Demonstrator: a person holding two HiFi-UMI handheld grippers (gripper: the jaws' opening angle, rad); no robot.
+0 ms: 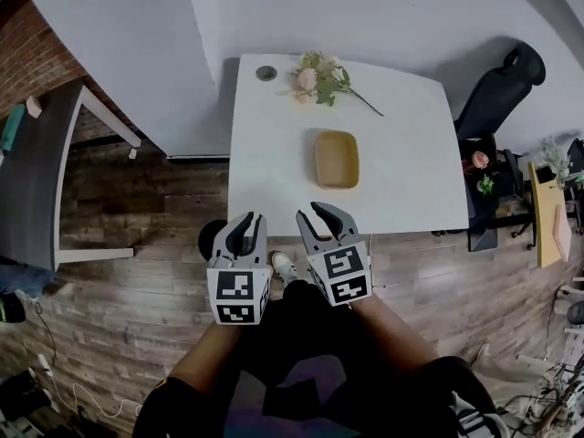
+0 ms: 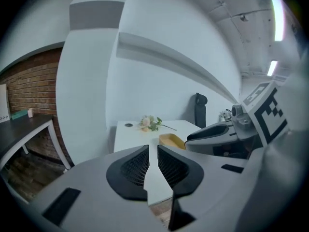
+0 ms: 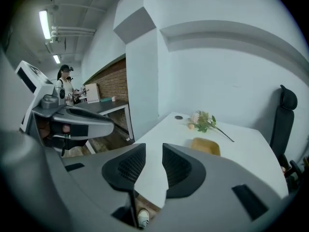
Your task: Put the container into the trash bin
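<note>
Wood-plank floor (image 1: 137, 281) and a white table (image 1: 411, 190) frame you at the very start of the job, with nothing yet picked up and nothing yet binned. You stand at the table's near edge, both tools held out low in front of you and short of the tabletop. Your left gripper (image 1: 248, 228) has its jaws parted by only a narrow slit, and its own view shows bare table through that slit and nothing between the pads. Your right gripper (image 1: 318, 217) stands somewhat wider and is likewise empty. A dark round shape (image 1: 212, 241) sits on the floor at the table's near left corner, partly tucked under the edge; it may be the trash bin, but the pictures do not settle that. The container (image 1: 337, 159), a shallow tan tray with rounded corners, lies flat and open side up near the middle of the table. It is well apart from both grippers and a little to the right of the line between them. Beyond it, toward the far edge, rests a sprig of flowers (image 1: 319, 77), clear of the tray. By this reading, every step is left: reach in over the edge, open wide enough for the rim, close on it, lift, carry it to the bin and let go. The right gripper looks the nearer of the two to the tray.
</note>
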